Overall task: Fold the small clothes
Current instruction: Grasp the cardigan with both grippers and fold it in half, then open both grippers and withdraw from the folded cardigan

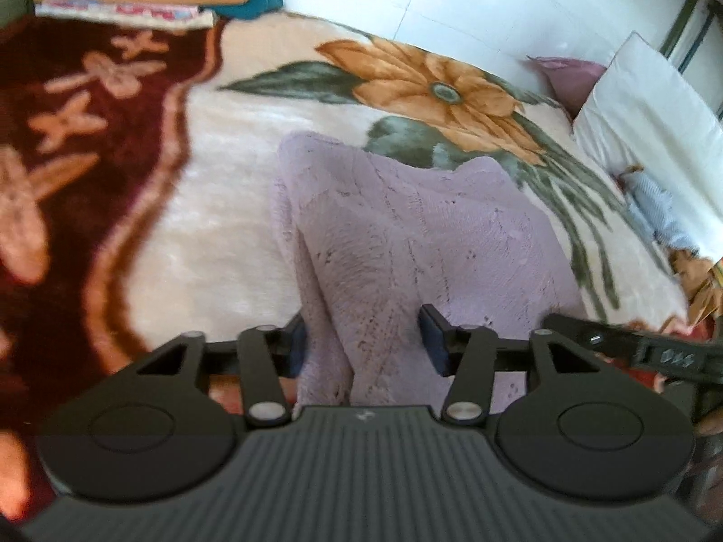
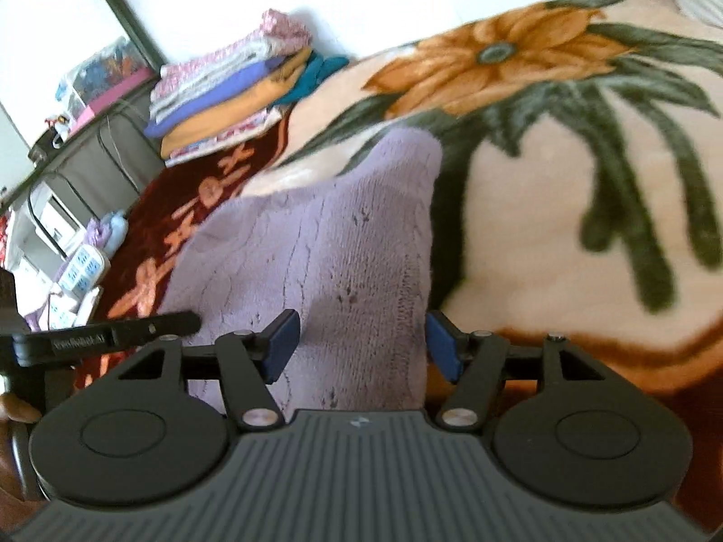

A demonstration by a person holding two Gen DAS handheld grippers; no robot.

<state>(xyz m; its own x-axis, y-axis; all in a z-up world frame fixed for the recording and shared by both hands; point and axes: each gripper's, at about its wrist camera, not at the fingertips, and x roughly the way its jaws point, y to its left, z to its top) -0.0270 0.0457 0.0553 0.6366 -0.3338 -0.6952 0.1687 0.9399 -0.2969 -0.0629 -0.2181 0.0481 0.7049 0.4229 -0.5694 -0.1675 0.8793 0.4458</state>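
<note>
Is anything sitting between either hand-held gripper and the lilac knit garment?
Nothing visible. The lilac knit garment already lies between the open fingers of the left hand-held gripper and the right hand-held gripper, on the floral blanket.

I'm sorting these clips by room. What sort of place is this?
Most likely a bedroom: a lilac knit garment lies on a floral plush blanket, with a white pillow and a stack of folded clothes at its edges.
</note>
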